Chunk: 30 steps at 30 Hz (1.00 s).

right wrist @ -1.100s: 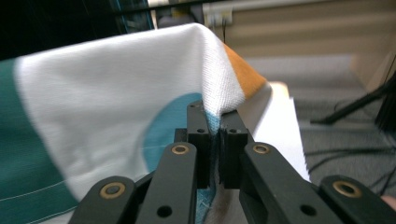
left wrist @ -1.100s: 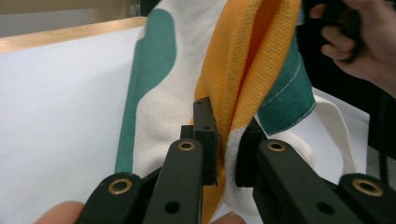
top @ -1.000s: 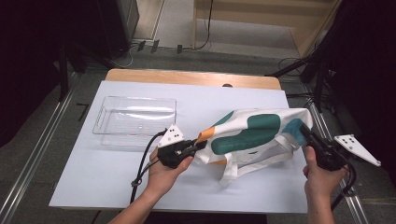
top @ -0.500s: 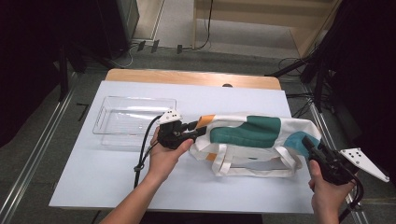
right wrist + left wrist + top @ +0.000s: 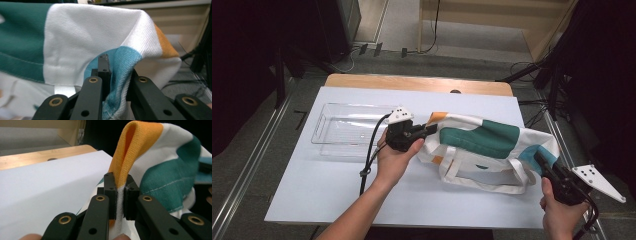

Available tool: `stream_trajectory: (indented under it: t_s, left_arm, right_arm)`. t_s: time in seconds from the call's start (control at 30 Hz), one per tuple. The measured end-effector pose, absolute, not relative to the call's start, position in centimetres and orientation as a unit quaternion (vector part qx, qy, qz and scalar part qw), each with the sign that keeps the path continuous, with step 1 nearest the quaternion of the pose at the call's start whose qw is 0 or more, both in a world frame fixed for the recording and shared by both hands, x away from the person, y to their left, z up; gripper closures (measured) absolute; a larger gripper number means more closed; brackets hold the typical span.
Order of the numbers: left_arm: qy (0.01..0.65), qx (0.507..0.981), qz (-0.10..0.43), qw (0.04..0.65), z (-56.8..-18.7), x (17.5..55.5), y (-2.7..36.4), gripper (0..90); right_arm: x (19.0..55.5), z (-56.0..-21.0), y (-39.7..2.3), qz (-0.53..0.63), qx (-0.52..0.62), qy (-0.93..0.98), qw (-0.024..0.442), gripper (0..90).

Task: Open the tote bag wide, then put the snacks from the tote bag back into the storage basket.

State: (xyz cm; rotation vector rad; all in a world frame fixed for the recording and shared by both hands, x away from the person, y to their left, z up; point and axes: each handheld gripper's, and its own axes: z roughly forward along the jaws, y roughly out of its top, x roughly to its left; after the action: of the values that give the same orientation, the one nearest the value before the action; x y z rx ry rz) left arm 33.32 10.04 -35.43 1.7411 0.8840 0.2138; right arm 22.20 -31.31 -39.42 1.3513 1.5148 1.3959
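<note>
Both hand-held grippers are clamping the soft canvas tote bag (image 5: 492,142): left hand-held gripper (image 5: 424,132) pinching its orange corner, right hand-held gripper (image 5: 543,161) its blue corner; limp cloth, sagging between.

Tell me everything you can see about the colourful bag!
The bag is woven cloth, white with green, orange and light blue patches, and has pale strap handles. It is stretched sideways over the white table, with the handles drooping onto it. The left gripper pinches its orange corner; the right gripper pinches its blue corner.
</note>
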Motion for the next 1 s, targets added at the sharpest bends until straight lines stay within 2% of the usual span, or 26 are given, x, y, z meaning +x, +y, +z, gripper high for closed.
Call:
stream_trajectory:
  t_s: [0.17,0.27,0.33,0.4,0.5,0.63,0.67,0.7,0.87,1.0]
  left_arm:
    - [0.411,0.732,0.095,0.536,-36.5,35.8,10.6,85.2]
    - [0.425,0.731,0.083,0.527,-37.7,36.9,10.5,83.5]
    - [0.425,0.731,0.084,0.527,-38.2,37.0,10.4,77.2]
    - [0.422,0.724,0.098,0.536,-37.9,36.3,10.6,67.1]
    - [0.413,0.729,0.101,0.536,-37.6,35.9,10.8,60.8]
    - [0.422,0.723,0.104,0.537,-37.2,35.4,11.6,57.9]
    - [0.425,0.719,0.108,0.54,-37.1,35.1,11.8,49.6]
    - [0.423,0.715,0.113,0.545,-36.9,34.2,12.1,47.3]
    - [0.399,0.725,0.118,0.549,-37.2,31.4,11.9,46.3]
    - [0.37,0.74,0.103,0.551,-38.0,29.5,10.9,50.7]
  right_arm:
    - [21.2,-39.2,-31.1,0.552,0.501,0.584,0.321,84.2]
    - [22.6,-40.8,-30.7,0.541,0.522,0.588,0.299,83.9]
    - [23.3,-41.7,-30.3,0.531,0.533,0.587,0.299,84.1]
    - [23.7,-42.0,-30.1,0.527,0.537,0.585,0.305,84.2]
    - [24.0,-42.0,-30.2,0.53,0.536,0.583,0.305,84.2]
    - [24.2,-42.1,-30.3,0.533,0.538,0.579,0.3,84.2]
    - [24.2,-42.2,-30.2,0.532,0.538,0.578,0.304,84.1]
    - [24.2,-42.1,-30.2,0.534,0.539,0.577,0.304,84.0]
    - [24.3,-42.1,-30.2,0.533,0.54,0.576,0.305,83.9]
    - [24.5,-42.0,-30.1,0.535,0.542,0.572,0.304,83.7]
